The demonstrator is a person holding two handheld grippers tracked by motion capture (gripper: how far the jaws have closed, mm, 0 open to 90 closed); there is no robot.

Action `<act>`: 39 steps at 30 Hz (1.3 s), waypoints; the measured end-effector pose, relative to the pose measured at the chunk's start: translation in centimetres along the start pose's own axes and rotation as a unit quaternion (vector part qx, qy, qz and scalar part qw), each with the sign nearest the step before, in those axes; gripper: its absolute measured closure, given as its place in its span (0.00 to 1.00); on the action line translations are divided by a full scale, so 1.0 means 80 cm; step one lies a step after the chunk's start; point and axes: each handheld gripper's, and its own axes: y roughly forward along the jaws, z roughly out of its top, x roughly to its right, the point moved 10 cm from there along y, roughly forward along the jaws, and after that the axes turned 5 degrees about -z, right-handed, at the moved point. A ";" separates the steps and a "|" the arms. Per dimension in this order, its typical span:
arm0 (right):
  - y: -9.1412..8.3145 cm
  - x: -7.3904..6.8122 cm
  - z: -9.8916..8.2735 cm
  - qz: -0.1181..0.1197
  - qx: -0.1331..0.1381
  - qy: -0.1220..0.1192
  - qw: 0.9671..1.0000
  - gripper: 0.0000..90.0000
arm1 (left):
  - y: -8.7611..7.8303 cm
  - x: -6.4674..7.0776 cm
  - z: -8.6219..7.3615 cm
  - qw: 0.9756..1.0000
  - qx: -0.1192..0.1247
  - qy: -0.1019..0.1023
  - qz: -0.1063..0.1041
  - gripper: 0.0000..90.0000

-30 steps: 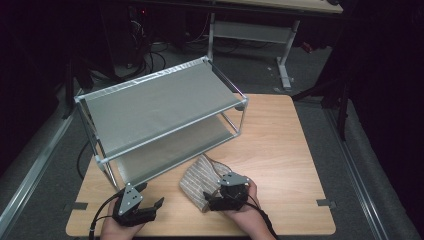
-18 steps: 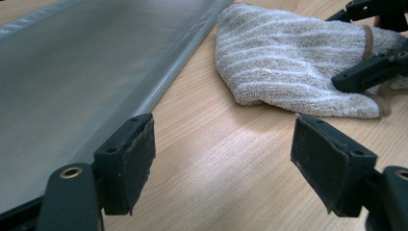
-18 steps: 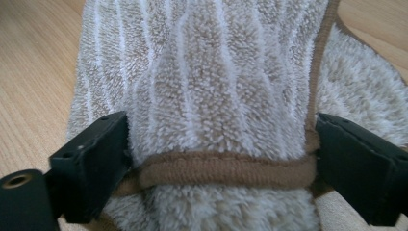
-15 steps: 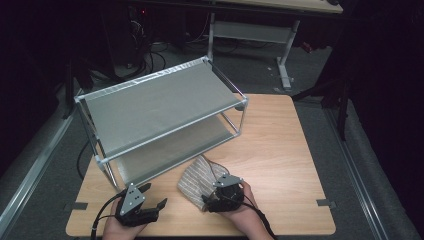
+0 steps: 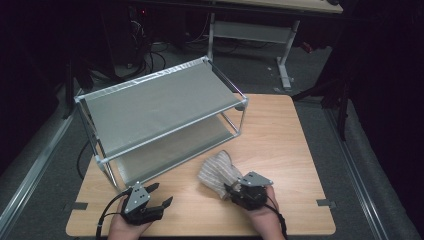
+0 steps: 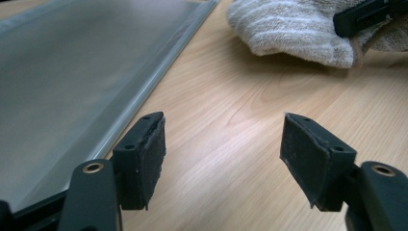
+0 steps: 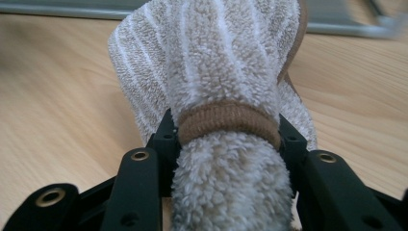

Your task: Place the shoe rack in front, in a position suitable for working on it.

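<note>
At the bottom of the high view, your right gripper [image 5: 231, 190] has just closed its jaws, and they now pinch the fluffy striped slipper [image 5: 218, 172] at its brown-trimmed edge [image 7: 226, 122]. It has slid from centre toward lower right, so the pickup looks secured and ready to lift. Your left gripper [image 5: 159, 195], lower left, rests with fingers [image 6: 144, 156] wide apart over bare table [image 5: 280, 140], holding nothing. Beyond, upper left, stands the two-tier rack [image 5: 160, 107], both shelves vacant.
</note>
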 end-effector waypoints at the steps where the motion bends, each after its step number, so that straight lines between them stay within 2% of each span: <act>1: -0.011 0.019 -0.007 -0.018 0.000 0.013 1.000 0.63 | 0.002 0.005 0.009 1.000 0.006 0.007 -0.004 0.38; 2: -0.011 0.019 -0.007 -0.018 0.000 0.013 1.000 0.63 | 0.002 0.005 0.009 1.000 0.006 0.007 -0.004 0.38; 3: -0.017 0.031 -0.011 -0.029 -0.001 0.021 0.999 0.63 | 0.002 0.009 0.015 1.000 0.011 0.009 -0.005 0.38; 4: -0.025 0.044 -0.015 -0.044 -0.001 0.031 0.999 0.63 | 0.002 0.012 0.019 1.000 0.012 0.009 -0.008 0.39; 5: -0.037 0.065 -0.019 -0.067 0.002 0.044 0.997 0.63 | 0.002 0.016 0.025 1.000 0.012 0.012 -0.013 0.40; 6: -0.037 0.065 -0.019 -0.067 0.002 0.044 0.997 0.63 | 0.002 0.018 0.028 1.000 0.011 0.016 -0.015 0.40; 7: -0.047 0.079 -0.022 -0.077 0.001 0.057 0.995 0.63 | 0.002 0.019 0.032 1.000 0.009 0.022 -0.015 0.41; 8: -0.047 0.079 -0.022 -0.077 0.001 0.057 0.995 0.63 | 0.002 0.019 0.035 1.000 0.008 0.025 -0.014 0.41; 11: -0.062 0.098 -0.032 -0.094 -0.009 0.066 0.993 0.62 | -0.002 0.015 0.035 1.000 0.000 0.025 -0.017 0.41; 13: -0.070 0.108 -0.044 -0.105 -0.019 0.063 0.992 0.62 | -0.011 0.009 0.029 1.000 -0.004 0.029 -0.007 0.41; 15: -0.076 0.118 -0.057 -0.120 -0.023 0.063 0.990 0.62 | -0.031 -0.002 0.022 1.000 0.000 0.029 0.006 0.42; 18: -0.083 0.130 -0.073 -0.131 -0.002 0.103 0.986 0.62 | -0.059 -0.017 0.008 0.999 0.001 0.025 0.031 0.44; 19: -0.084 0.130 -0.074 -0.129 -0.001 0.105 0.986 0.62 | -0.071 -0.023 0.002 0.999 0.003 0.018 0.041 0.45; 21: -0.085 0.128 -0.071 -0.129 0.003 0.089 0.988 0.62 | -0.088 -0.033 -0.006 0.999 0.008 0.008 0.053 0.49; 22: -0.086 0.127 -0.069 -0.130 0.008 0.089 0.988 0.62 | -0.094 -0.037 -0.008 0.998 0.009 0.005 0.061 0.50; 24: -0.084 0.125 -0.069 -0.121 0.009 0.098 0.988 0.62 | -0.109 -0.048 -0.013 0.997 0.014 -0.005 0.080 0.53; 27: -0.077 0.122 -0.070 -0.119 0.000 0.089 0.989 0.62 | -0.126 -0.060 -0.014 0.994 0.025 -0.016 0.106 0.55; 31: -0.077 0.132 -0.070 -0.131 0.000 0.099 0.986 0.60 | -0.148 -0.076 -0.013 0.987 0.041 -0.029 0.152 0.55; 33: -0.077 0.135 -0.071 -0.131 -0.001 0.105 0.986 0.60 | -0.153 -0.090 -0.013 0.983 0.038 -0.043 0.174 0.55; 39: -0.074 0.160 -0.080 -0.155 -0.018 0.119 0.981 0.60 | -0.146 -0.114 -0.002 0.978 0.036 -0.045 0.201 0.56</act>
